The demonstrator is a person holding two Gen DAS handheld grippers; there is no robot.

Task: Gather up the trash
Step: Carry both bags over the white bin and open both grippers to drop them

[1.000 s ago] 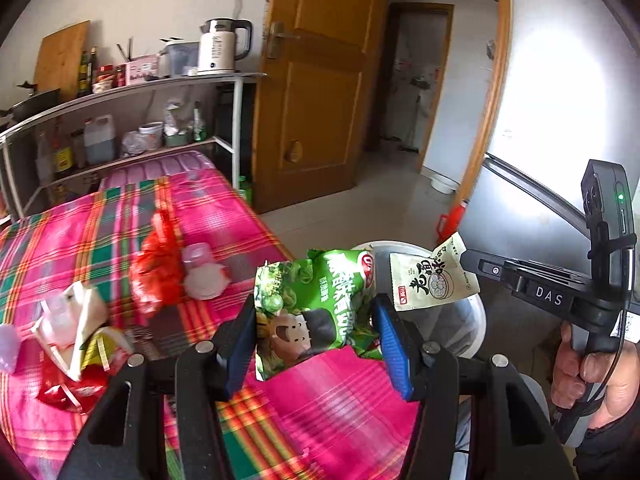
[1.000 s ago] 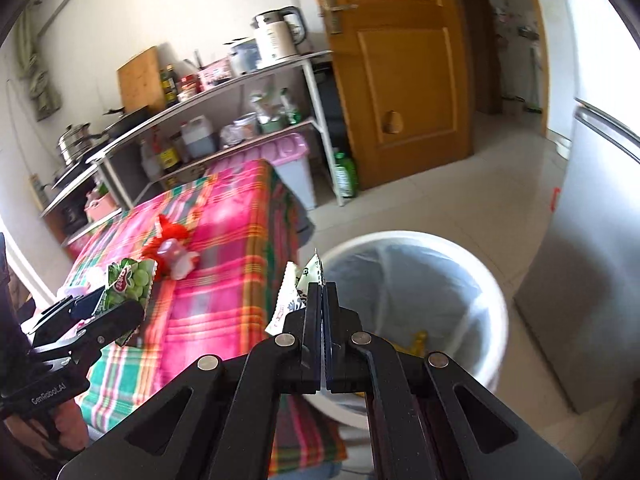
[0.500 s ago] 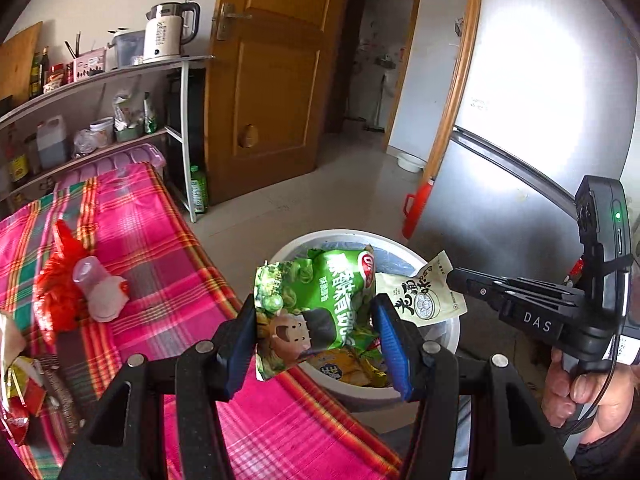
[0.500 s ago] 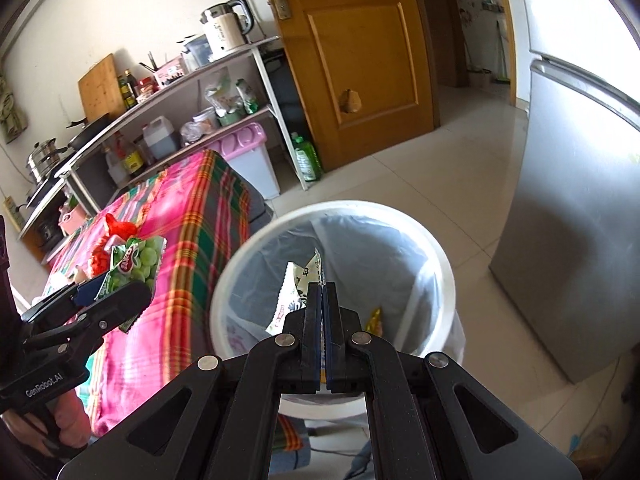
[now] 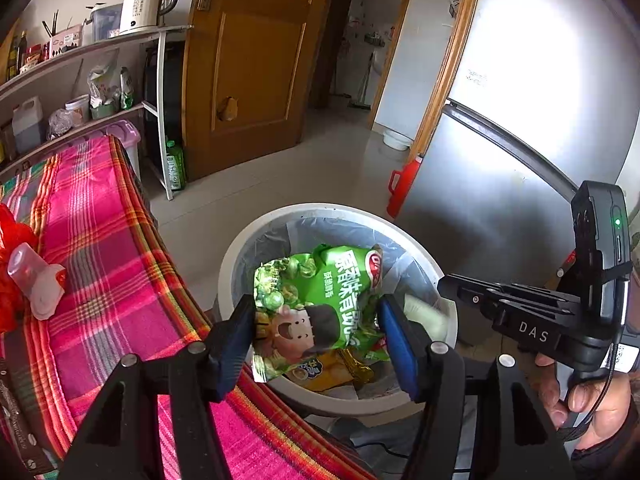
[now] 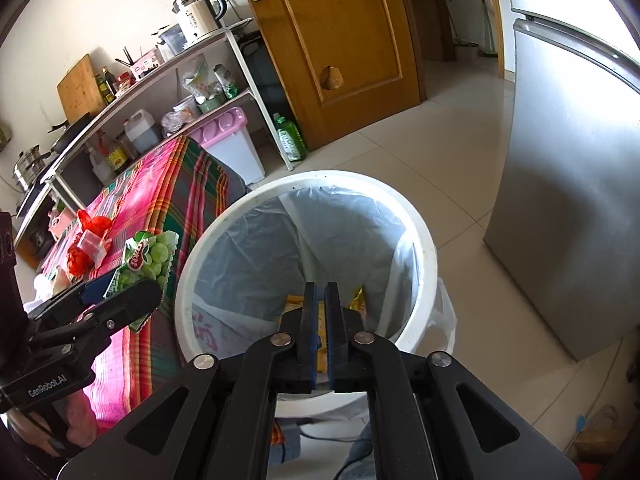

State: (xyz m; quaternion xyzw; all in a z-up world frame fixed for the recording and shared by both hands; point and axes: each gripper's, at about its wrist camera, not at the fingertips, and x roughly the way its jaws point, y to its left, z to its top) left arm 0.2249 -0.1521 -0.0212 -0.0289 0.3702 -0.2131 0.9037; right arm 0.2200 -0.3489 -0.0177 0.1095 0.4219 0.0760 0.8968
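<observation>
My left gripper point(image 5: 316, 332) is shut on a green snack bag point(image 5: 320, 300) and holds it over the near rim of the white trash bin point(image 5: 240, 248). It also shows in the right wrist view point(image 6: 120, 300), with the green bag point(image 6: 148, 260) beside the bin point(image 6: 420, 248). My right gripper point(image 6: 320, 312) hangs over the bin, its jaws slightly apart and empty. A pale wrapper point(image 5: 424, 316), blurred, is inside the bin just below the right gripper point(image 5: 444, 284). Yellow wrappers point(image 5: 332, 372) lie at the bottom of the bin.
The table with a pink plaid cloth point(image 5: 100, 260) stands left of the bin and holds a red bag and a clear plastic cup point(image 5: 36, 280). A silver fridge point(image 5: 500, 200) is right of the bin. A wooden door point(image 5: 248, 60) and shelves point(image 5: 80, 52) are behind.
Both grippers moved from the table to over the bin. My right gripper has let go of the white wrapper, which now drops into the bin. The left still holds the green bag.
</observation>
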